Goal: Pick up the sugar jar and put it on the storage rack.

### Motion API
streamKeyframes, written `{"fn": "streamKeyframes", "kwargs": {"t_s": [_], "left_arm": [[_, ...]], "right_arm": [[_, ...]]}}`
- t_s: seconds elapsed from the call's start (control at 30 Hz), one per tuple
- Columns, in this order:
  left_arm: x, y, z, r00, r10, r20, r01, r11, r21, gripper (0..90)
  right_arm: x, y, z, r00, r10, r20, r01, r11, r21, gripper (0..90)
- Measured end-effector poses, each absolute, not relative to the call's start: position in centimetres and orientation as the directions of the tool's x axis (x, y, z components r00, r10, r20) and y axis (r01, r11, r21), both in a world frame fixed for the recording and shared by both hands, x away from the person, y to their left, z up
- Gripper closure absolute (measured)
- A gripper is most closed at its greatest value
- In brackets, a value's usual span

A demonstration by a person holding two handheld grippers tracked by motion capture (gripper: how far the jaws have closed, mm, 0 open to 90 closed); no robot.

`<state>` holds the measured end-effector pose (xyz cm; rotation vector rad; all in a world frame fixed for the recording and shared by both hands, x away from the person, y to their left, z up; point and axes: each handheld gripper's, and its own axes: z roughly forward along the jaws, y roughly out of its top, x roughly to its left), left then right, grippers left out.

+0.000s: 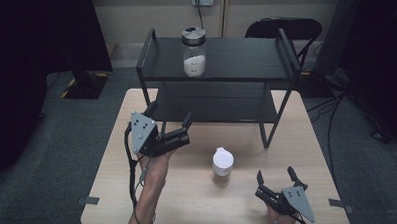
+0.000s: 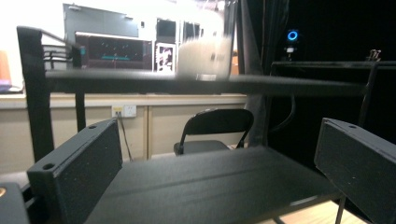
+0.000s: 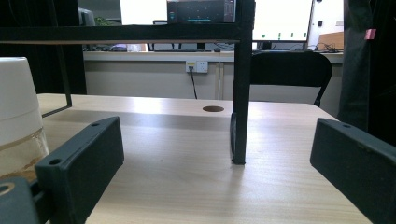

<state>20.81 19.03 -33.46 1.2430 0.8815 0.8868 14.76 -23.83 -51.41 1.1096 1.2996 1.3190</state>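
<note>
the right gripper (image 1: 277,181) rests low on the table (image 1: 193,202), jaws wide apart and empty. the white-capped jar (image 1: 222,166) stands upright just to its left — nearer this hand, i judge. the left gripper (image 1: 178,122), also spread and holding nothing, faces the rack's (image 1: 217,87) lower shelf; a second jar (image 1: 194,52) sits on the top shelf.
</note>
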Motion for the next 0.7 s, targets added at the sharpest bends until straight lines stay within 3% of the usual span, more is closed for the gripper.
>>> {"fn": "streamKeyframes", "kwargs": {"t_s": [0.2,0.7], "left_arm": [[20.3,19.3,-35.6,0.394,0.912,-0.117,-0.025,0.138,0.99,0.1],[18.3,18.9,-42.2,0.341,0.938,-0.058,-0.028,0.072,0.997,0.1]], "right_arm": [[14.8,-23.8,-51.4,-0.144,0.99,-0.013,-0.027,0.009,1.0,1.5],[14.8,-23.8,-51.4,-0.142,0.99,-0.012,-0.028,0.009,1.0,1.5]]}}
